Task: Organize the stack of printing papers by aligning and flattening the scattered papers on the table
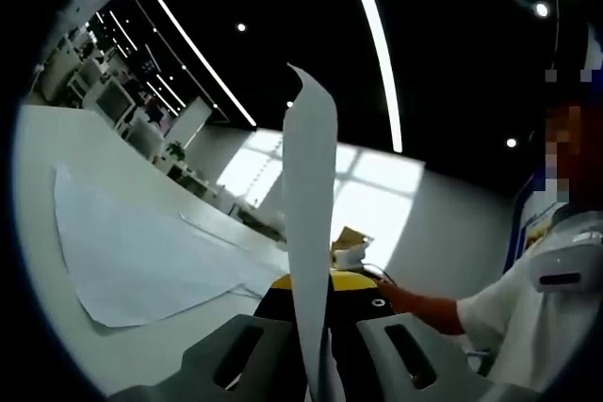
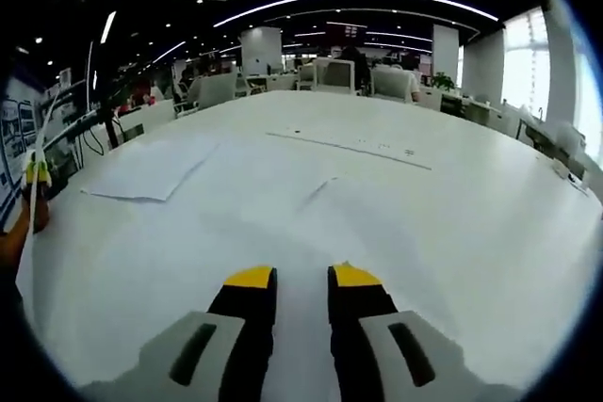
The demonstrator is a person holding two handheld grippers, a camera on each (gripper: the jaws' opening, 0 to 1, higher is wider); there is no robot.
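In the left gripper view a white sheet of paper (image 1: 309, 233) stands up edge-on from between the jaws of my left gripper (image 1: 316, 327), which is shut on its lower edge. Further sheets (image 1: 141, 251) lie flat and overlapping on the white table (image 1: 57, 157) to the left. In the right gripper view my right gripper (image 2: 301, 280) hovers low over the table (image 2: 424, 233), its yellow-tipped jaws a little apart with nothing between them. The flat sheets (image 2: 151, 171) lie ahead to the left. The left gripper (image 2: 38, 171) and its hanging sheet (image 2: 26, 261) show at the left edge.
A person in a white shirt (image 1: 509, 317) stands at the right of the left gripper view, arm reaching in. A thin seam (image 2: 349, 146) runs across the table. Chairs and monitors (image 2: 339, 72) line the far edge, with windows (image 2: 528, 72) at the right.
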